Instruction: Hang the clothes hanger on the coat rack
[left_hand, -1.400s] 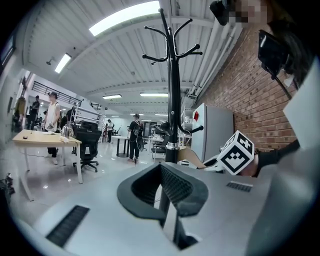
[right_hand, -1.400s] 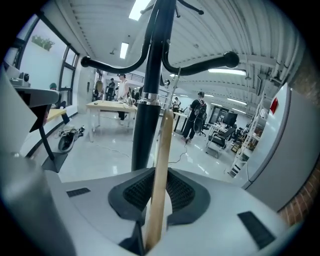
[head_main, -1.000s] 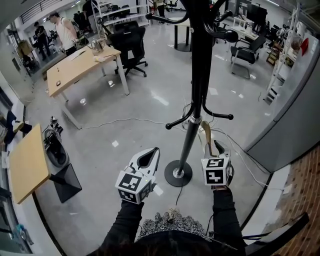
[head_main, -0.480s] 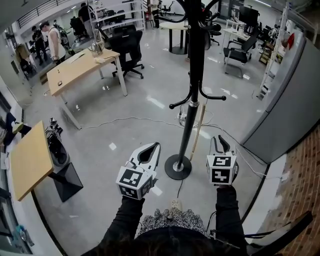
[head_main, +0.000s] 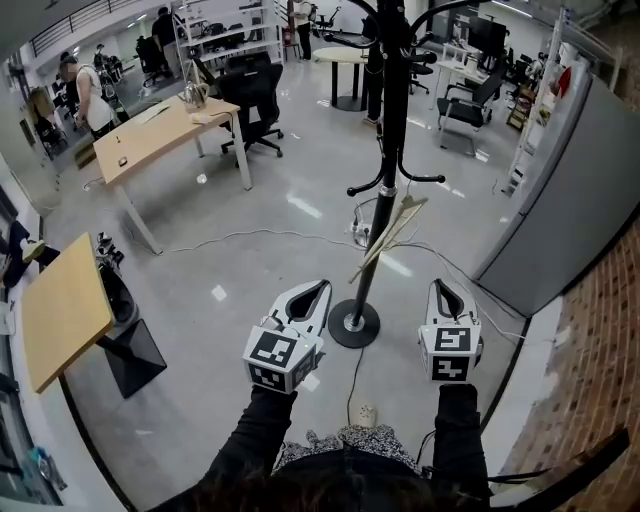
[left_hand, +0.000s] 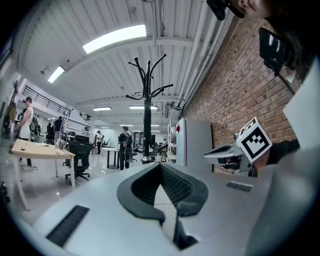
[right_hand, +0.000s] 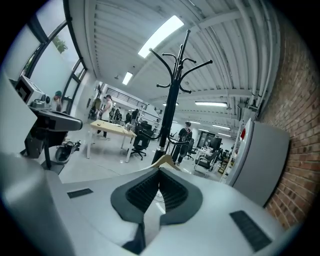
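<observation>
The black coat rack (head_main: 385, 150) stands on its round base (head_main: 353, 324) just ahead of me. A pale wooden hanger (head_main: 392, 236) slants across the pole, its top end just under the rack's lower arms. Neither gripper touches it. My left gripper (head_main: 318, 290) is shut and empty, left of the base. Right of the base, my right gripper (head_main: 440, 288) is also shut and empty. In the right gripper view the hanger (right_hand: 164, 160) peeks over the closed jaws, with the rack (right_hand: 170, 105) behind. The left gripper view shows the rack (left_hand: 147, 115) farther off.
A grey cabinet (head_main: 560, 200) and a brick wall (head_main: 590, 380) close in the right side. A cable (head_main: 250, 240) runs over the floor to the rack. Wooden desks (head_main: 160, 135) and a black office chair (head_main: 255, 95) stand at the left and back, with people farther off.
My right gripper held the hanger low by the pole, then let go and drew back. The hanger is now higher, slanted under the lower arms. The left gripper barely moved.
</observation>
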